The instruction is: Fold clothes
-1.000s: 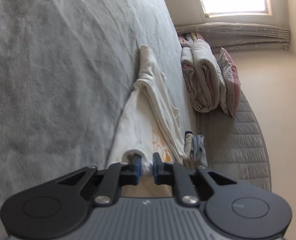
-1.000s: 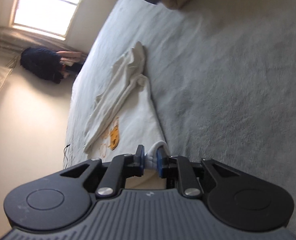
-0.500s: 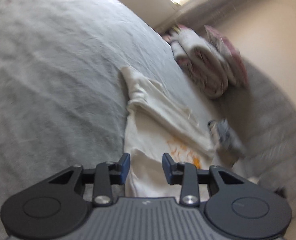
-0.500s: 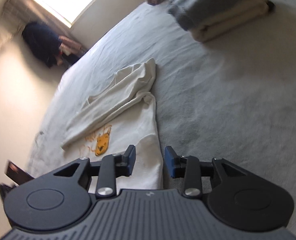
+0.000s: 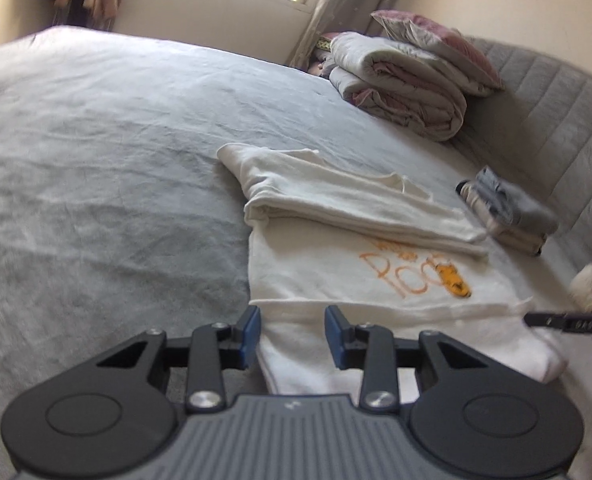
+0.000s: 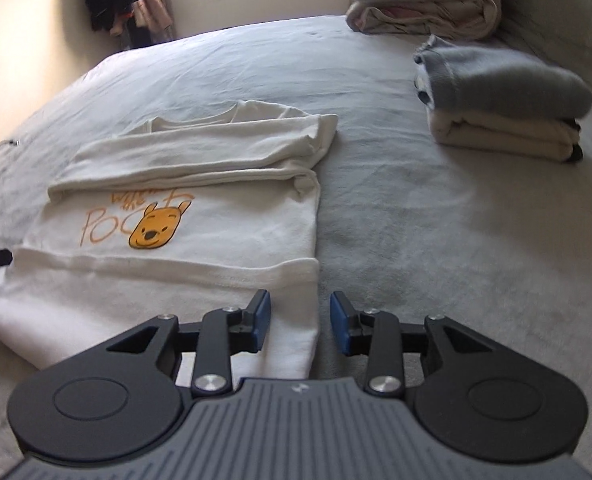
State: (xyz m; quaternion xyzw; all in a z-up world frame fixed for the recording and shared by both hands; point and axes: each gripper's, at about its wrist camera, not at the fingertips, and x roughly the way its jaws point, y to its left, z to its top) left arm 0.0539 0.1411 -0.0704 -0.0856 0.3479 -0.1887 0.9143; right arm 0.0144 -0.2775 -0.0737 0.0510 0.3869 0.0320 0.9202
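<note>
Now the white shirt [image 5: 336, 276] lies flat on the grey bed [image 5: 96, 160], partly folded: its top part and sleeves are doubled across the far side, and its near hem is turned up in a band. The left gripper [image 5: 292, 334] hovers just above the shirt's near left corner, its blue fingers [image 5: 251, 330] spread wide and holding nothing. The right gripper [image 6: 299, 320] hangs over the shirt's near right edge, fingers [image 6: 261, 318] equally wide apart and empty; the cloth's edge runs between them. On the shirt, an orange bear face [image 6: 156, 228] sits beside orange script that seems to read "Pooh", though the smaller line above it is too blurred to read. Well beyond the shirt, toward the padded headboard [image 5: 556, 120], a small stack of folded clothes [image 6: 504, 104] rests on the bed, with a rolled quilt [image 5: 400, 84] behind it.
</note>
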